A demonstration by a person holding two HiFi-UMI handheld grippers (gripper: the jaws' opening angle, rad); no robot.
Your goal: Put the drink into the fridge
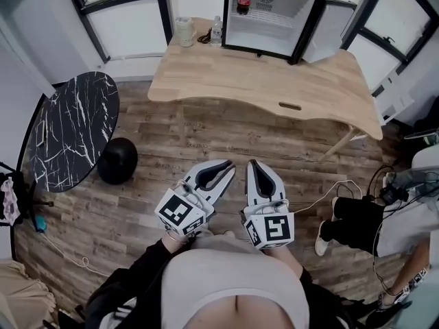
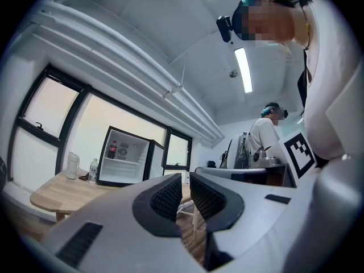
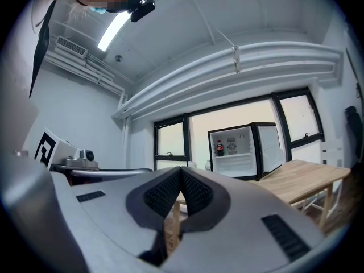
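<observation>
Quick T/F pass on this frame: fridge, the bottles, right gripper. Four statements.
1. The fridge door is open. True.
2. A cola bottle stands inside the fridge. True.
3. The right gripper holds a bottle. False: its jaws are shut on nothing.
4. The water bottle stands on the black marble table. False: it stands on the wooden table, left of the fridge.

the fridge (image 1: 274,19) is cut off by the head view's top edge, and the label on the bottle (image 1: 243,1) inside it is too small to read. the dark thing (image 1: 204,38) between the jug (image 1: 184,31) and the clear bottle (image 1: 217,31) is too small to tell. a person (image 1: 370,225) at right is cut by the edge.
</observation>
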